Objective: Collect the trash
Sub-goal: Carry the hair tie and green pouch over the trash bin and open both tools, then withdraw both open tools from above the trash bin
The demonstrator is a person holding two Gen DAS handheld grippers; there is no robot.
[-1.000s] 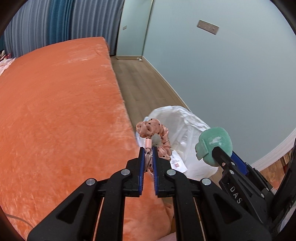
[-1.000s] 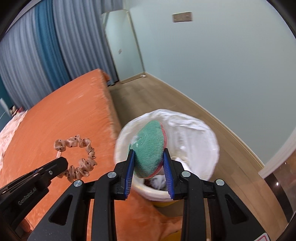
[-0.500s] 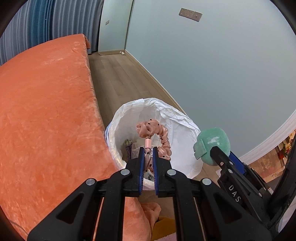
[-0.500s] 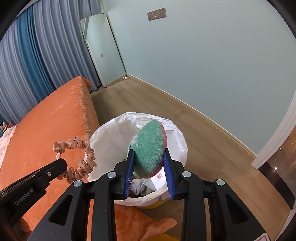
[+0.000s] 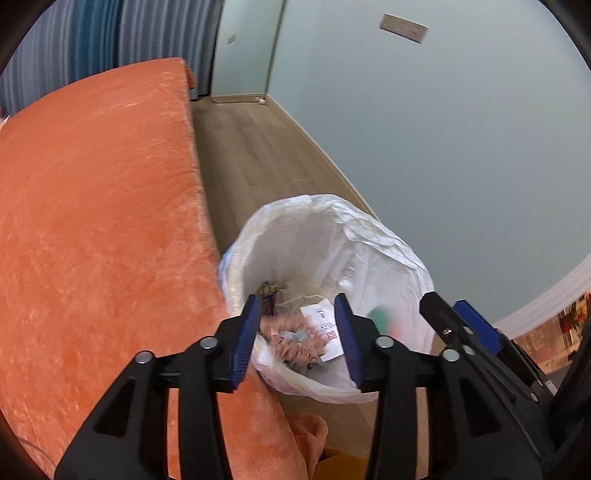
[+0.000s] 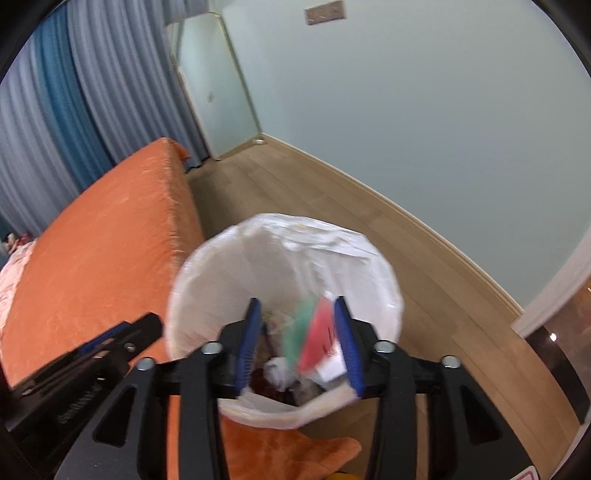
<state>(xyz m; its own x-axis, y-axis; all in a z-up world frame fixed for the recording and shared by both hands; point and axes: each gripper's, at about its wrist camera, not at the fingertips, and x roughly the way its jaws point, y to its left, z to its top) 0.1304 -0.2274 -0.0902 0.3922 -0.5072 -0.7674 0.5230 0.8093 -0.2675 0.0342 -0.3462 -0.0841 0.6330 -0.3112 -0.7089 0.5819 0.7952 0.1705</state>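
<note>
We hold both grippers over the white-lined trash bin [image 5: 325, 236], which stands on the wood floor [image 5: 251, 155] just beside the edge of the orange bed cover [image 5: 96, 206].

In the left wrist view, our left gripper [image 5: 301, 338] has its 2 blue-padded jaws spread wide apart with nothing between them. Below that gap the pink scrunchie [image 5: 291, 339] shows as a blurred shape inside the bin, next to a white paper slip [image 5: 327, 328] with red print. A smeared green and red patch, the green pad [image 5: 384, 321], appears against the liner's right wall.

In the right wrist view, our right gripper [image 6: 299, 341] is likewise spread open and grips nothing. The green pad [image 6: 308, 336], green on 1 face and red on the other, shows blurred between the jaws and free of both pads, within the bin's mouth [image 6: 284, 236]. Beneath it lie a crumpled white wad [image 6: 277, 371] and other scraps we cannot make out.

The left gripper's black finger [image 6: 110, 339] enters this view at the lower left, over the bed cover. Striped blue curtains [image 6: 66, 110] hang behind the bed, and the pale green wall [image 6: 443, 129] carries a switch plate [image 6: 325, 13].
</note>
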